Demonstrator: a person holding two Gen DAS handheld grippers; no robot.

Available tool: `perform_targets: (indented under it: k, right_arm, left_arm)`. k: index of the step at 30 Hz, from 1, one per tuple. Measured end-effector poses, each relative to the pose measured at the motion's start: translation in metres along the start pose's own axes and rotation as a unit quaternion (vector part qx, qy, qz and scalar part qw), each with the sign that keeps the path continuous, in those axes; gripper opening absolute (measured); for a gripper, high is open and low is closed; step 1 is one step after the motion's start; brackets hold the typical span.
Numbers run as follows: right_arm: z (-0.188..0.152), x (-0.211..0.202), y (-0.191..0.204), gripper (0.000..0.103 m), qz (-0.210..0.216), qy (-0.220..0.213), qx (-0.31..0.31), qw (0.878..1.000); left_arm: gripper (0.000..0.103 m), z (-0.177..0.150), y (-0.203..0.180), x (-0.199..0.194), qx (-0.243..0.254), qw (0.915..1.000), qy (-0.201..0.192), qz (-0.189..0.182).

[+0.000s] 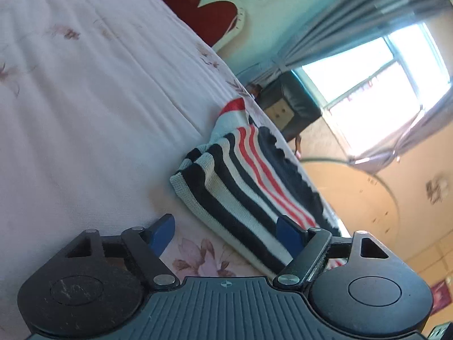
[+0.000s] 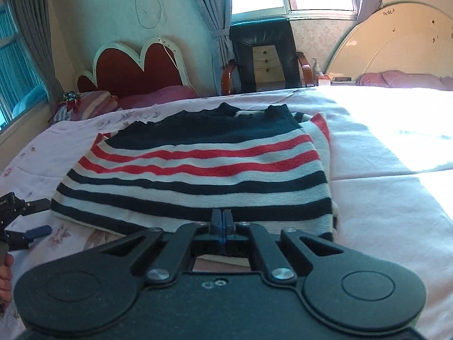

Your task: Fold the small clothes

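Pale flowered bedding (image 2: 382, 198) covers a bed, and the striped sweater (image 2: 198, 170) lies flat on it. At its near hem the right gripper (image 2: 222, 221) has its jaws closed together; whether they pinch the knit is unclear. At the sweater's left edge, the left gripper (image 1: 226, 232) stands wide, holding nothing.

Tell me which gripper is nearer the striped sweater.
Right. The right gripper is shut at the striped sweater's near hem. The left gripper is open beside its corner, one finger overlapping the edge.
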State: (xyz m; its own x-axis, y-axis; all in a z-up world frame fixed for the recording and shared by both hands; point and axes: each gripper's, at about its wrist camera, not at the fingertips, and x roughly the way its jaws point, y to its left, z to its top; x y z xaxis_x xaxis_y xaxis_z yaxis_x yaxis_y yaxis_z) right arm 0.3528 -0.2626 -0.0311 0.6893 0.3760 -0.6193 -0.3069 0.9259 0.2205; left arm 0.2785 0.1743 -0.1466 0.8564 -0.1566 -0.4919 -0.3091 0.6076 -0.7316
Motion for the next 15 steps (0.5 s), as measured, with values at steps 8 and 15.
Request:
perform_targets:
  k: [8, 15]
  right_arm:
    - [0.022, 0.035, 0.012, 0.002, 0.054, 0.006, 0.061, 0.997]
    - [0.037, 0.074, 0.025, 0.002, 0.081, 0.017, 0.079, 0.993]
  left_arm:
    - [0.067, 0.001, 0.008, 0.039, -0.065, 0.9952, -0.051, -0.053]
    - [0.057, 0.015, -0.007, 0.075, -0.059, 0.9963, -0.052, -0.036]
